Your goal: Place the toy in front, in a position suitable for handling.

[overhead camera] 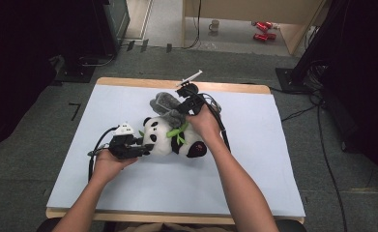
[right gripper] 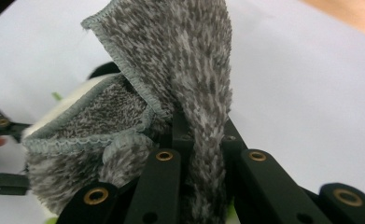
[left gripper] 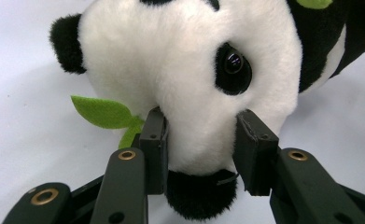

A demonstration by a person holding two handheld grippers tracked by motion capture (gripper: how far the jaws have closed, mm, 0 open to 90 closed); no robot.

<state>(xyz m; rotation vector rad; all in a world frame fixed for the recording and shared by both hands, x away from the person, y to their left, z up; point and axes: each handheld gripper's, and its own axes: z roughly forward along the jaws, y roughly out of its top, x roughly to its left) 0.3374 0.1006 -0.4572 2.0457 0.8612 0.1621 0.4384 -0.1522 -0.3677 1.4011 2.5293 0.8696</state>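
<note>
A black-and-white plush panda (overhead camera: 172, 137) lies on the white table cover (overhead camera: 128, 188) with a green felt leaf (overhead camera: 178, 131) on it. My left gripper (overhead camera: 145, 145) is shut on the panda's head; in the left gripper view its pads squeeze the white muzzle (left gripper: 201, 140) from both sides, above the black nose. My right gripper (overhead camera: 177, 115) is shut on a grey fluffy cloth (overhead camera: 166, 104) over the panda's body. In the right gripper view the cloth (right gripper: 180, 70) is pinched between the jaws and bunches up over the panda.
The wooden table edge (overhead camera: 225, 87) runs along the far side. On the floor beyond sit a mug (overhead camera: 214, 25) and red cans (overhead camera: 263, 30). Cables (overhead camera: 322, 145) trail on the floor at the right, and dark equipment stands at both sides.
</note>
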